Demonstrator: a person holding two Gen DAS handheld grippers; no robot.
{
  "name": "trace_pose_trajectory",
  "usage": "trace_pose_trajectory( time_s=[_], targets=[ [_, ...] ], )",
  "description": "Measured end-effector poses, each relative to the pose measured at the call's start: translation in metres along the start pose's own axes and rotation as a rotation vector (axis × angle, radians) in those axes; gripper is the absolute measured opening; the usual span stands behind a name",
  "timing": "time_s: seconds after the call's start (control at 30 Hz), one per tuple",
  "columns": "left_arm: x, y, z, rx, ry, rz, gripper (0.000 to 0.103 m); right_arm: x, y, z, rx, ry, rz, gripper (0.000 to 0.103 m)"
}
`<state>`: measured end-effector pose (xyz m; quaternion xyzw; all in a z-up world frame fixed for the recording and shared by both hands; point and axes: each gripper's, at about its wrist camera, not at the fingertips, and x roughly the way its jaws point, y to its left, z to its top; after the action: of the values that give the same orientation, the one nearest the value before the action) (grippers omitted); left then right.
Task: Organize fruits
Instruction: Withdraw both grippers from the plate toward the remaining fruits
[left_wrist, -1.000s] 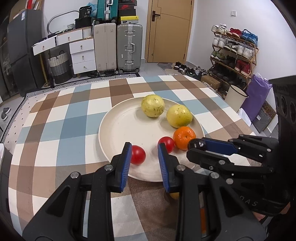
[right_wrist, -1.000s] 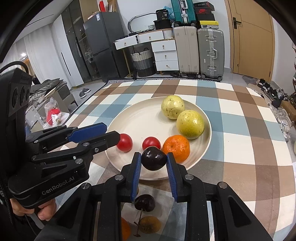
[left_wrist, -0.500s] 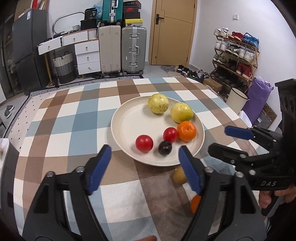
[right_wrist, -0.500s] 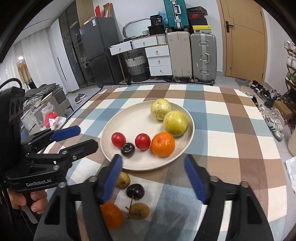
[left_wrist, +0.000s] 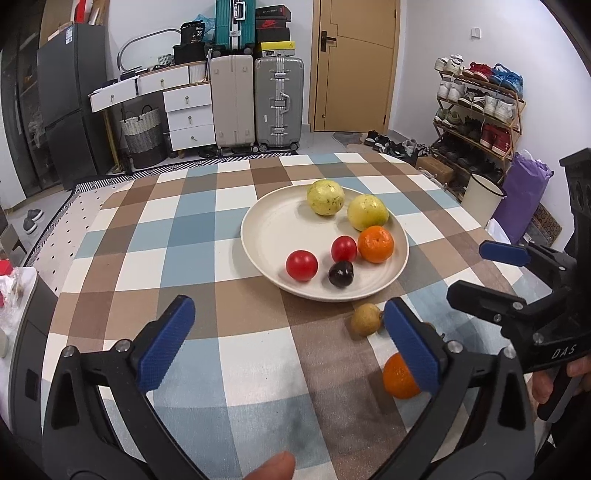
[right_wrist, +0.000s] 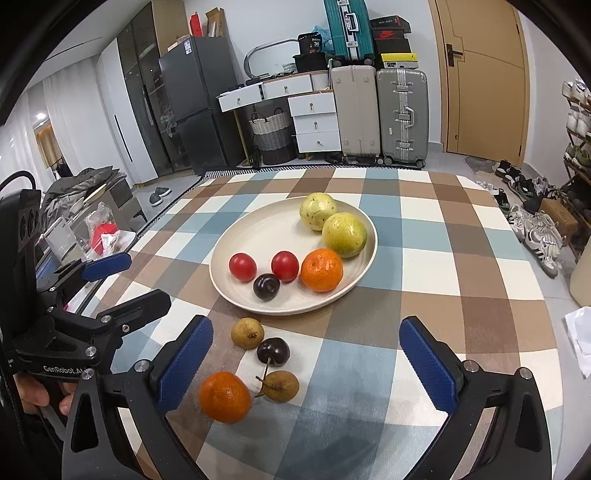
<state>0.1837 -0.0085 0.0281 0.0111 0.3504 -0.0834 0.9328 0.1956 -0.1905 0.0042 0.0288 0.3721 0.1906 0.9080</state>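
Observation:
A cream plate holds two yellow-green fruits, an orange, two red tomatoes and a dark plum. On the checked cloth in front of it lie a small brown fruit, a dark cherry, a second brown fruit and another orange. My left gripper and right gripper hang short of the plate. Their jaws are opening wide with nothing between them.
The checked cloth covers the whole table. Beyond its far edge stand suitcases, white drawers and a fridge. A shoe rack and a white bin are at the right. A fingertip shows at the bottom edge.
Both grippers have opened and drawn back from the plate. The right one let go of the dark plum, which now lies on the plate beside the tomatoes.

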Motion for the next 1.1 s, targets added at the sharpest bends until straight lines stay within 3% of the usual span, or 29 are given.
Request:
trace_pose_trajectory(
  time_s=[1.1],
  targets=[
    [-0.027,-0.012,-0.031,0.008,0.007,0.015,0.102,-0.015,0.0,-0.03,-0.014,0.056,-0.021,0.103]
  ],
)
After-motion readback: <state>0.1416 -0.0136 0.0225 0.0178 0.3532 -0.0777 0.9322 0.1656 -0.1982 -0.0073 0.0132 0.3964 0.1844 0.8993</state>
